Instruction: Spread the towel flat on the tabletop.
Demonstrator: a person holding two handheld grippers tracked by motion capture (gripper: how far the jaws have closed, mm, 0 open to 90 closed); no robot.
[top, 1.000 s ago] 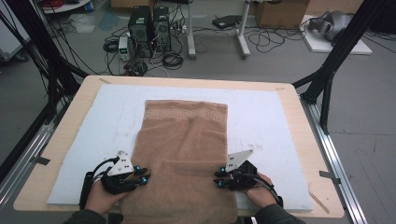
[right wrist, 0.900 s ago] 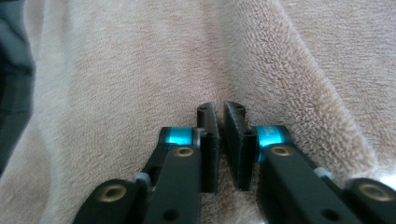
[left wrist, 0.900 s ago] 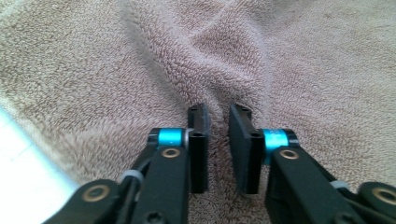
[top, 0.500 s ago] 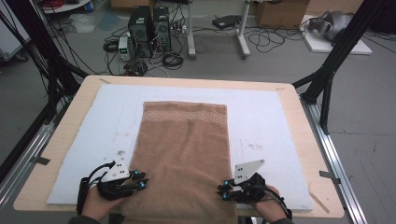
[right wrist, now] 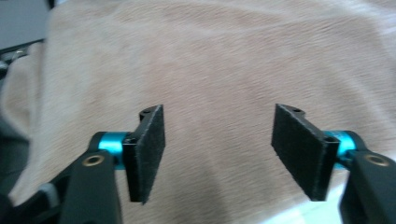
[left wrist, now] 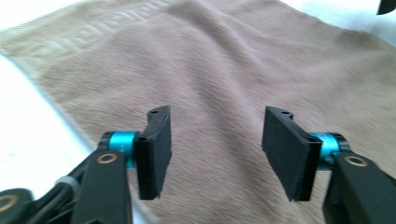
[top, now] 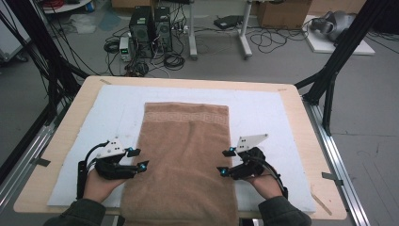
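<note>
A brown towel [top: 183, 155] lies lengthwise down the middle of the white mat [top: 268, 113], and its near end reaches over the table's front edge. My left gripper [top: 138, 158] hovers at the towel's left edge. My right gripper [top: 225, 161] hovers at its right edge. Both have just been opening, and both stand open with nothing pinched between the pads. In the left gripper view the towel [left wrist: 219, 65] spreads below the parted jaws of the left gripper [left wrist: 217, 149]. The right gripper view shows the same towel [right wrist: 219, 56] under the right gripper [right wrist: 219, 149].
The mat lies on a wooden table [top: 294, 96]. Black frame posts [top: 339, 61] stand at the table's sides. On the floor behind are computer towers [top: 150, 23], cables and boxes. Metal rails [top: 339, 169] run along the table's left and right edges.
Both grippers were shut on the towel's side edges near the front. They have let go, opened, and lifted away from the table's front edge.
</note>
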